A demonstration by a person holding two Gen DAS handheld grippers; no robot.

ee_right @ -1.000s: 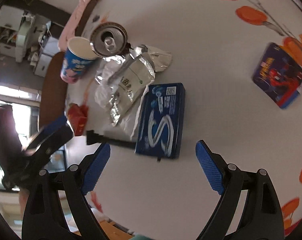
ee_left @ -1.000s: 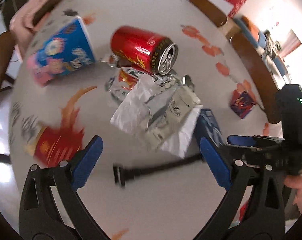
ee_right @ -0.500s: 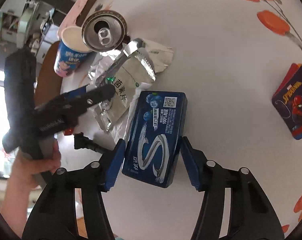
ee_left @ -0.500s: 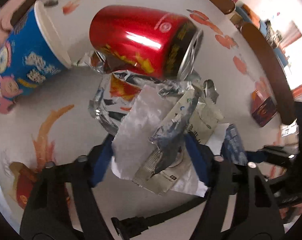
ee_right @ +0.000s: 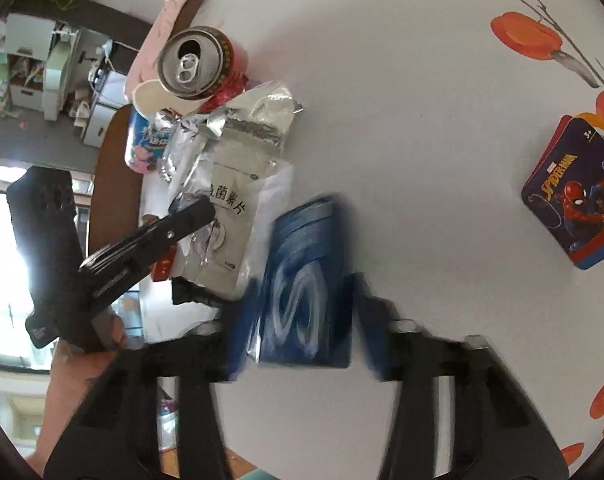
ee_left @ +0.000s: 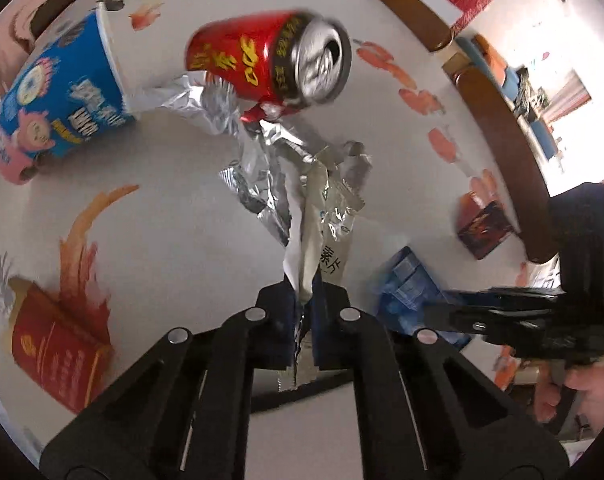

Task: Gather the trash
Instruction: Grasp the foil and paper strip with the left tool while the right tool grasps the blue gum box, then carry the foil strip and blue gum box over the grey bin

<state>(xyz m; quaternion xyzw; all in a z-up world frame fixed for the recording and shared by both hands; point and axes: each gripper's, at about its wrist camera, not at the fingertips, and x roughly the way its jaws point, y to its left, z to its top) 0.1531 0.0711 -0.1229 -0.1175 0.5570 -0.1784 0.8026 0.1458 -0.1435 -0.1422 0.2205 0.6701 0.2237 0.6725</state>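
Both jaws clamped: wrapper (ee_left: 326,232), blue box (ee_right: 306,292).

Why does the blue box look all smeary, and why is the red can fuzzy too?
Right wrist view: the blue box and the right gripper closing around it are streaked by motion blur, while the Spider-Man tin stays sharp. Left wrist view: the red can is smeared too, and the window beyond the table's far edge is blown out white.
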